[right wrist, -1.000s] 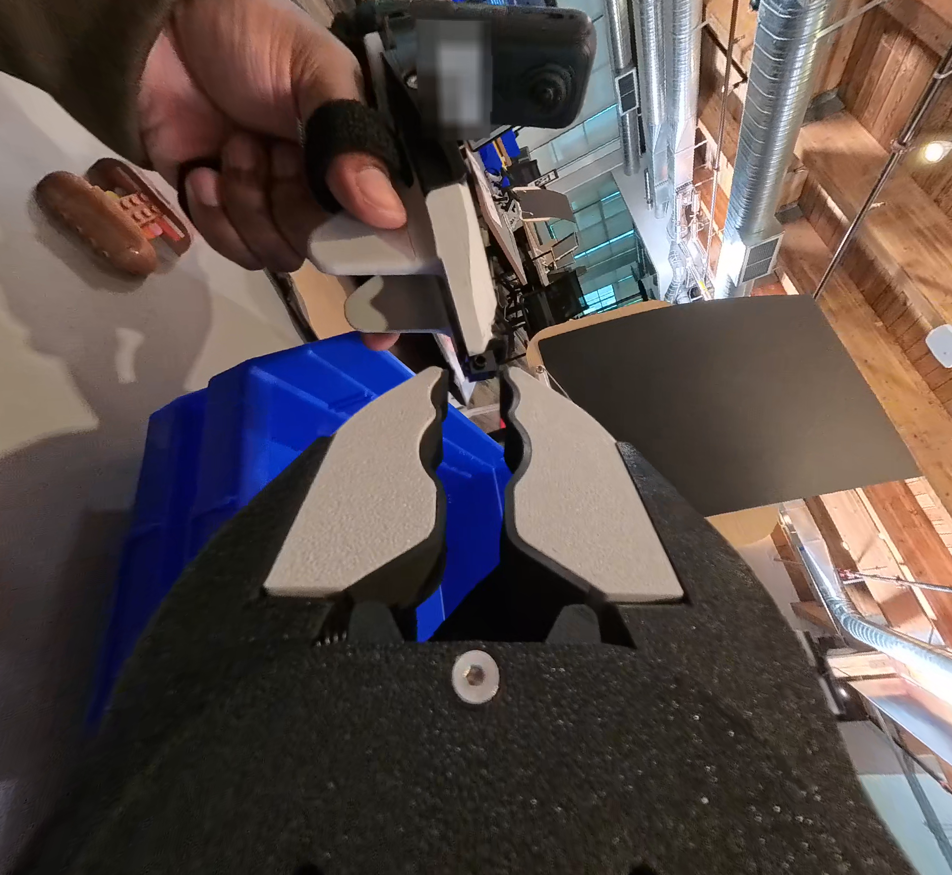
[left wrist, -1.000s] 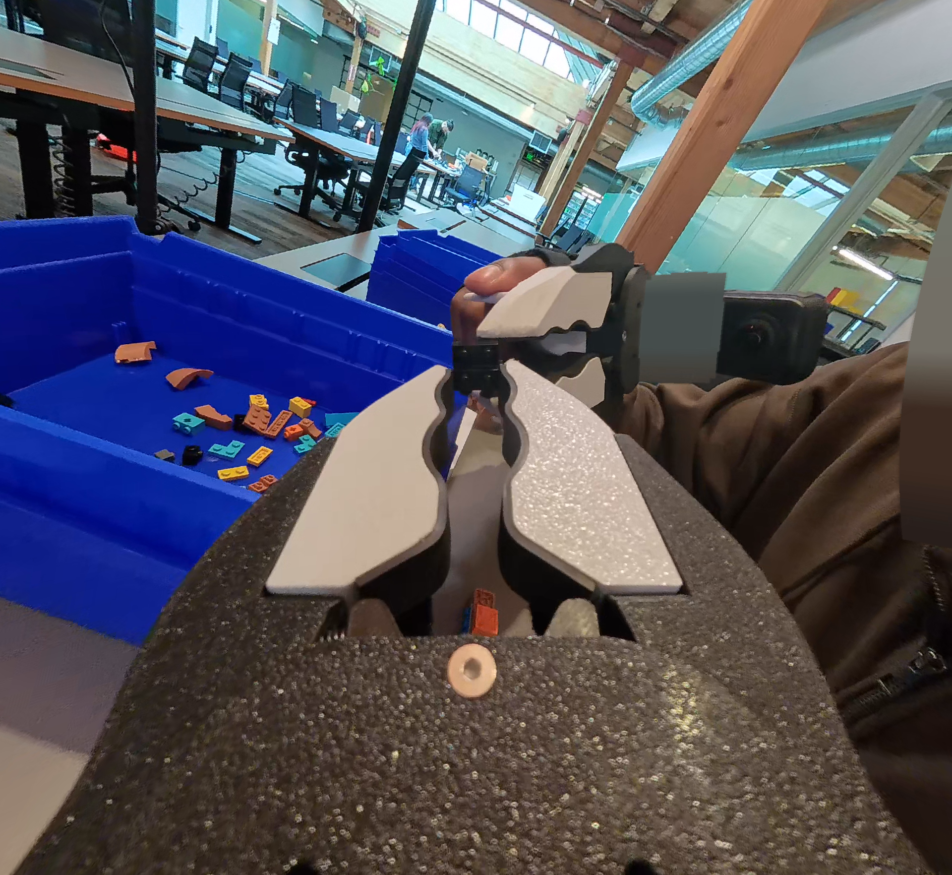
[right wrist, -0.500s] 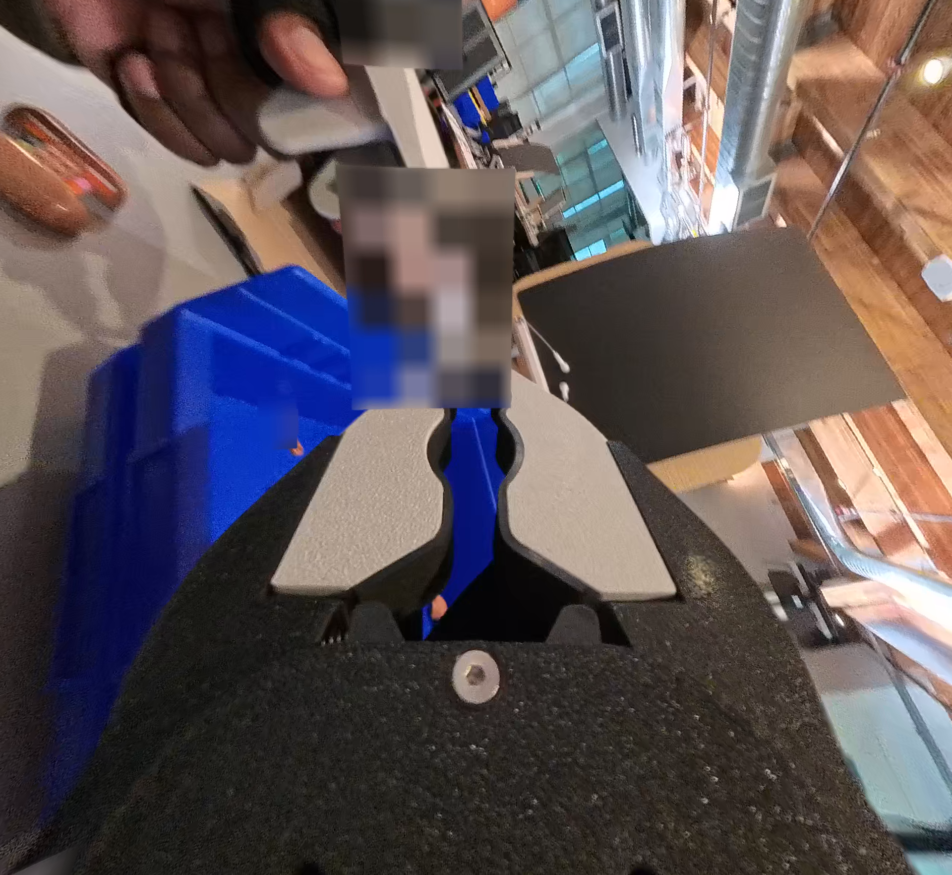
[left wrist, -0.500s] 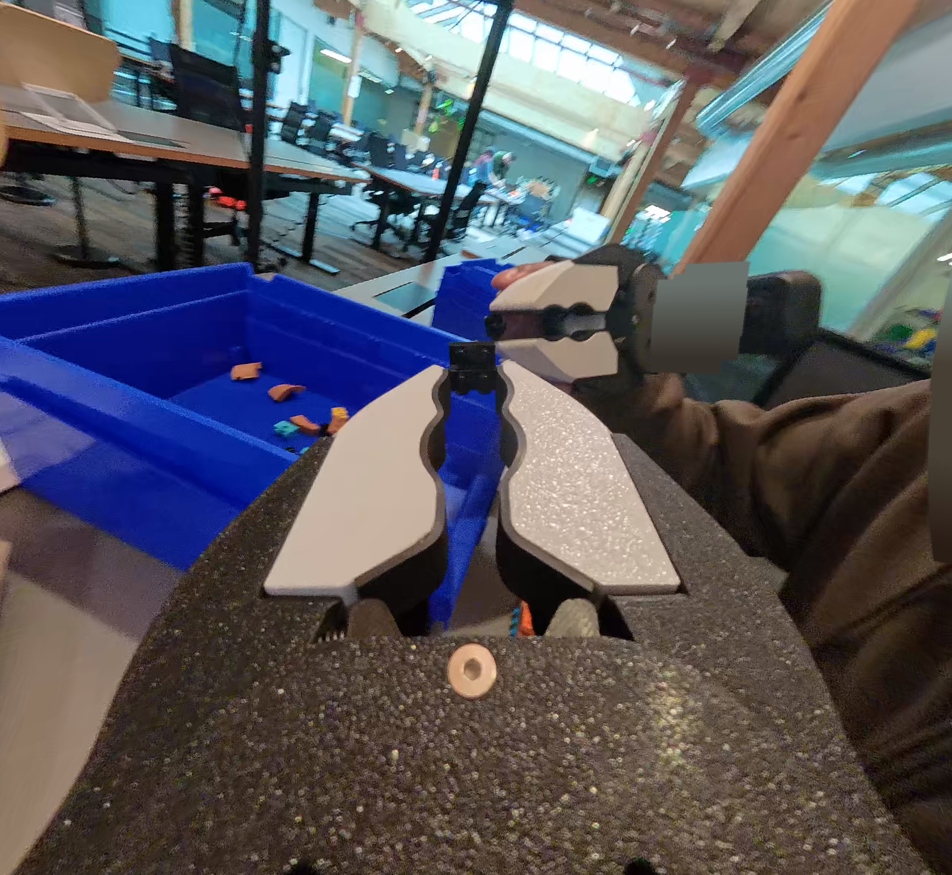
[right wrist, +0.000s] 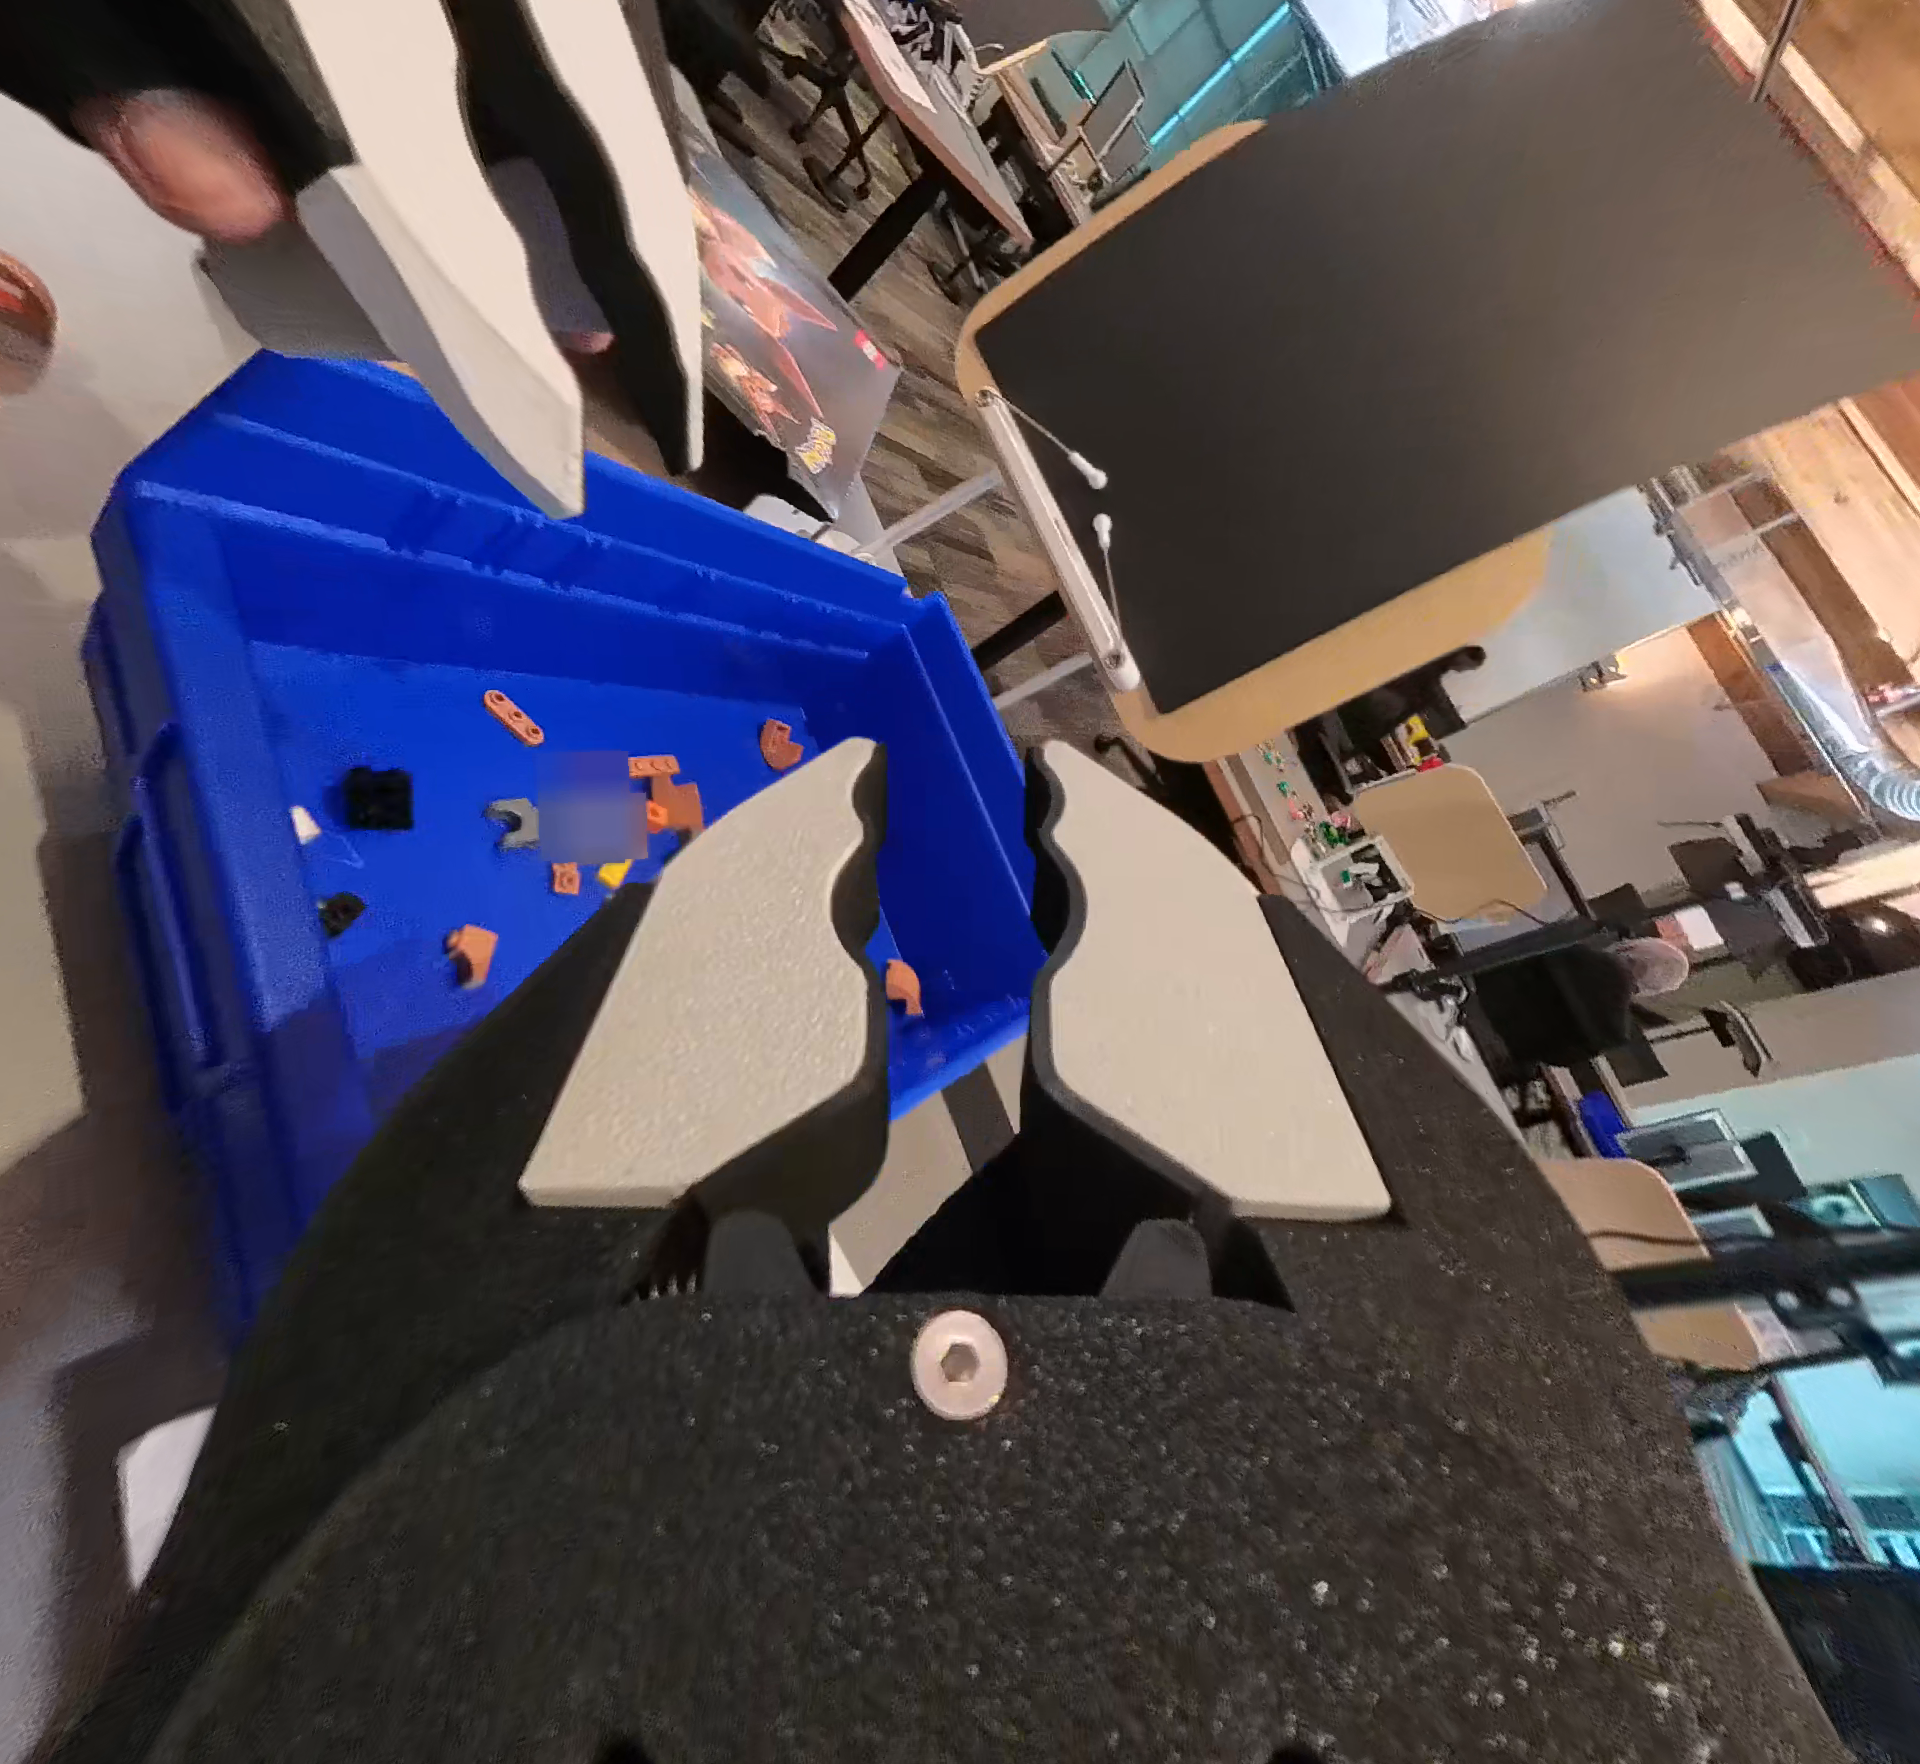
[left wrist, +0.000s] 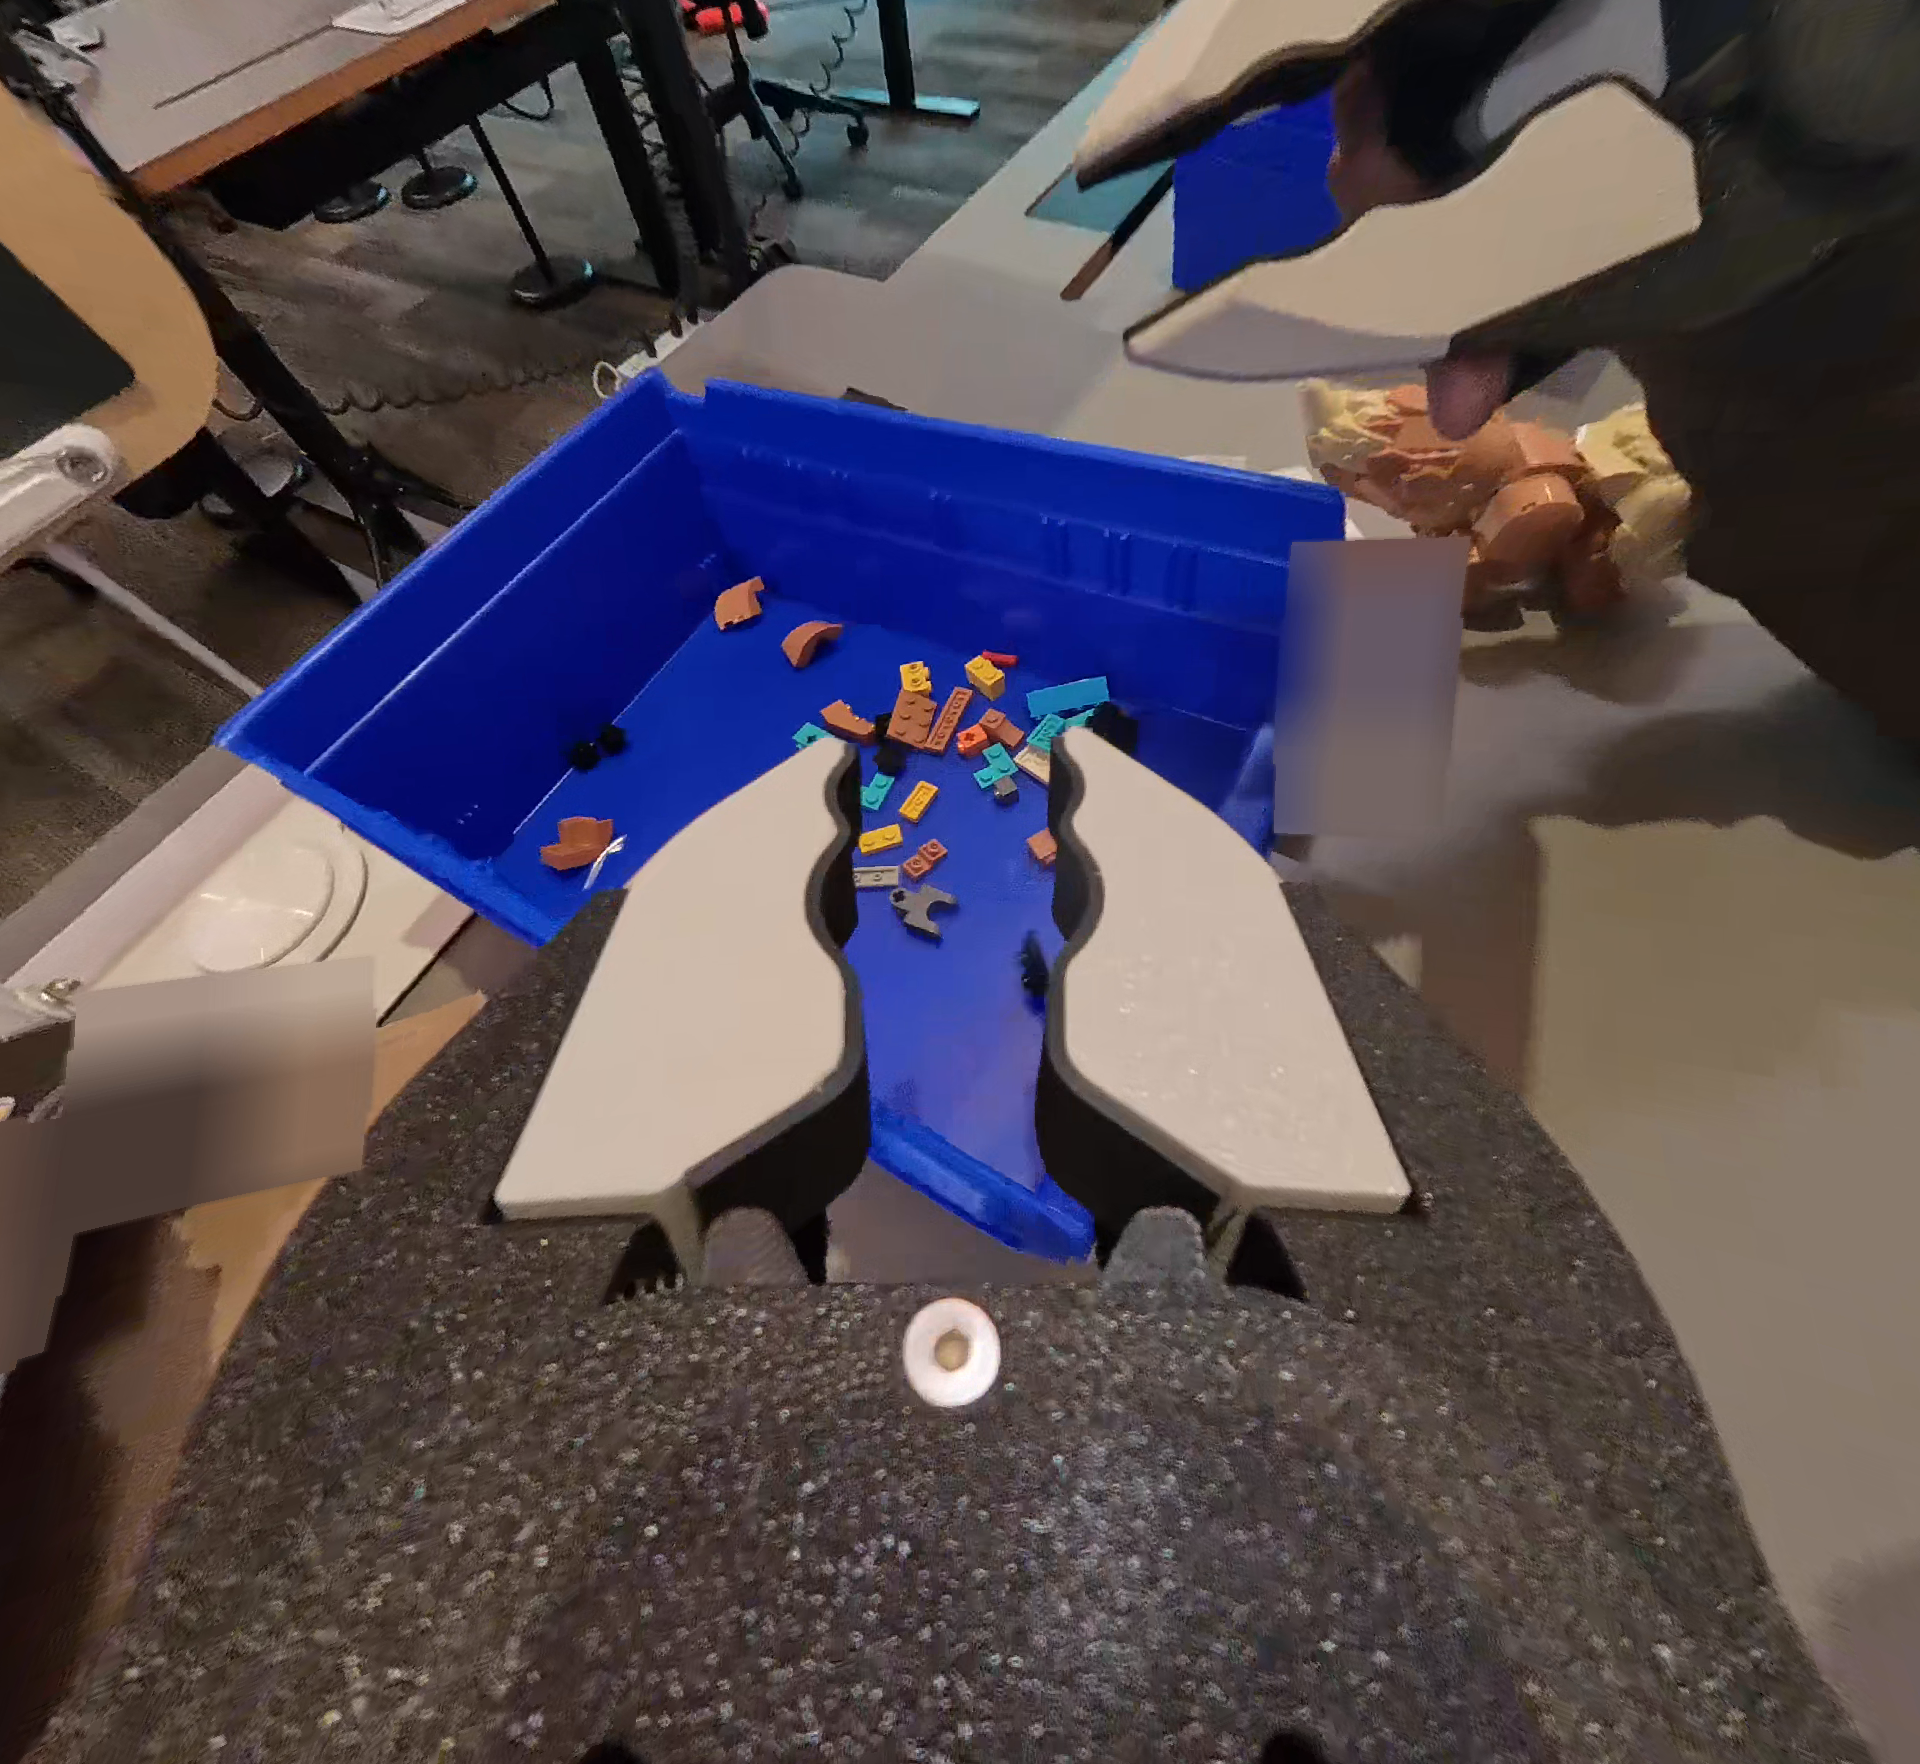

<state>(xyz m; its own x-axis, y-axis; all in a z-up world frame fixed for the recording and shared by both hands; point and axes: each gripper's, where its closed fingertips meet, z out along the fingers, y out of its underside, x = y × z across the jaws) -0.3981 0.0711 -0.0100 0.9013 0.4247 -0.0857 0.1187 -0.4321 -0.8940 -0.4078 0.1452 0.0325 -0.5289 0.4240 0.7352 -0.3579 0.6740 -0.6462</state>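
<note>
My left gripper is open and empty, and it points down into a blue bin. Several small loose bricks, orange, yellow, teal and brown, lie on the bin floor between and beyond its fingertips. A small black piece lies on the floor by the right finger. My right gripper is open and empty above the bin's far rim. It also shows at the top right of the left wrist view. The left gripper shows open at the top left of the right wrist view. A black brick lies in the bin.
A brown and tan brick model stands on the grey table right of the bin. A second blue bin stands farther back. A printed box and a black-topped board lie beyond the table edge.
Both grippers have opened and tilted down over the blue bin. The small black piece that the left gripper held is no longer between its fingers.
</note>
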